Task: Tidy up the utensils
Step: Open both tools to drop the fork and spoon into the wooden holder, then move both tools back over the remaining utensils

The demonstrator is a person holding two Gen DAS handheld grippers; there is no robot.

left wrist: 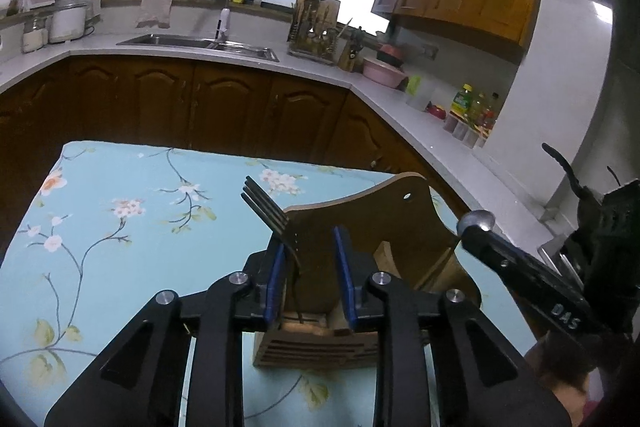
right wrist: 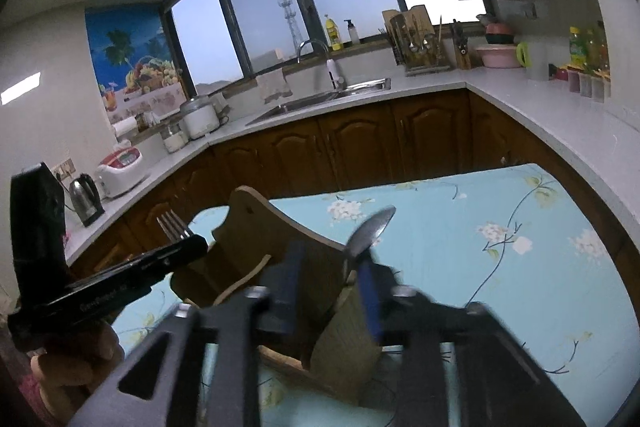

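Note:
A wooden utensil holder (left wrist: 372, 227) stands on the floral blue tablecloth (left wrist: 132, 227). A metal fork (left wrist: 268, 215) stands tines-up in one of its front slots, leaning against the left pad of my left gripper (left wrist: 310, 267), whose jaws stand apart around it. In the right wrist view the holder (right wrist: 264, 239) is just ahead, and a spoon (right wrist: 370, 231) stands bowl-up by the right pad of my right gripper (right wrist: 332, 291), whose jaws are apart. The fork (right wrist: 172, 225) and the left gripper show at the left. The spoon's bowl (left wrist: 476, 221) shows in the left wrist view.
The table's far edge (left wrist: 224, 153) faces brown cabinets. A white countertop (left wrist: 400, 99) wraps around with a sink (left wrist: 200, 43), a utensil rack (left wrist: 316, 27), a pink bowl (left wrist: 382, 71) and bottles (left wrist: 472, 111). A kettle (right wrist: 86, 197) and rice cooker (right wrist: 120, 167) sit at left.

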